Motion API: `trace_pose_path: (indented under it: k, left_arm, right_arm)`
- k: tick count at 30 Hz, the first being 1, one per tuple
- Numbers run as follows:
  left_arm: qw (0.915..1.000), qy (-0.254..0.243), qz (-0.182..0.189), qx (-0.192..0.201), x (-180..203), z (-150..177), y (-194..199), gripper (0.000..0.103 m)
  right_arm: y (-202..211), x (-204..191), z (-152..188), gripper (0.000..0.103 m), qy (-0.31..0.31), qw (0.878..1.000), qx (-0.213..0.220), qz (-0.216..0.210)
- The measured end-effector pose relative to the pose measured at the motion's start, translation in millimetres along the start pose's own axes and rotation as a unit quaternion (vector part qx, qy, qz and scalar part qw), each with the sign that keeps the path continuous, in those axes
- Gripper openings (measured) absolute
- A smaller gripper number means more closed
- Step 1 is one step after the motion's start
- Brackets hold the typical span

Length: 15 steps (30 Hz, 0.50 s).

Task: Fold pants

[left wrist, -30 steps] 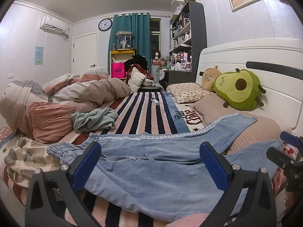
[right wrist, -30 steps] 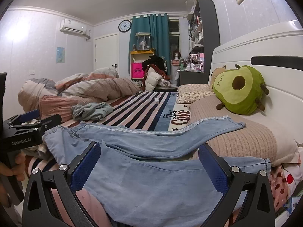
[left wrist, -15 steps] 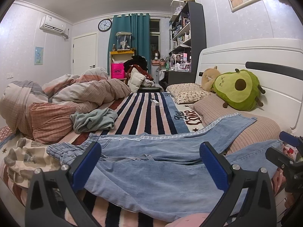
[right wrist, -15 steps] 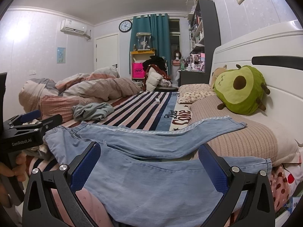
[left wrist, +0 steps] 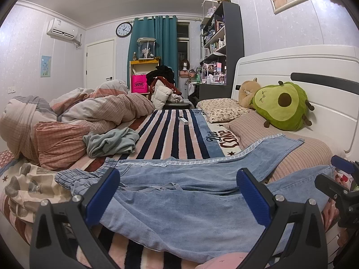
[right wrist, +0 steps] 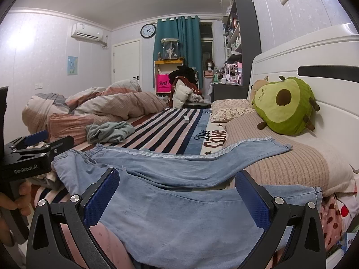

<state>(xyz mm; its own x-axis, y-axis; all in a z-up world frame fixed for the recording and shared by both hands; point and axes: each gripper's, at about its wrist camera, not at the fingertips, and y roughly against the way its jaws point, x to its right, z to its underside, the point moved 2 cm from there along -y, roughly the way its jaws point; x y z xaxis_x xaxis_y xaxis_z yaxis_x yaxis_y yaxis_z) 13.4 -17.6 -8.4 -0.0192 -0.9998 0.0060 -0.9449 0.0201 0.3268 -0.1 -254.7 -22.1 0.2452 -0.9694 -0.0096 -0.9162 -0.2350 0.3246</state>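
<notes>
Light blue denim pants lie spread across the near edge of the striped bed, waistband to the left, both legs running right. The far leg reaches up onto a ribbed beige pillow. My left gripper hovers open just in front of the pants near the waist and crotch, with nothing between its blue pads. My right gripper is open too, over the near leg. Each gripper shows at the edge of the other's view, the left one held by a hand.
A crumpled grey-green garment and a heaped quilt lie at the left. A green avocado plush leans on the white headboard. A small white box sits on the striped blanket.
Almost nothing differs. The right wrist view has crept very slightly; the pants and both grippers stay as they were.
</notes>
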Motion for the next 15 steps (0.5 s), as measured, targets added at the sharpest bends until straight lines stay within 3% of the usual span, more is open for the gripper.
trace_pose_path:
  k: [15]
  left_arm:
    - [1.0, 0.0, 0.0, 0.001, -0.7, 0.3, -0.2, 0.102]
  right_arm:
    - [-0.3, 0.3, 0.1, 0.103, -0.001, 1.0, -0.001, 0.0]
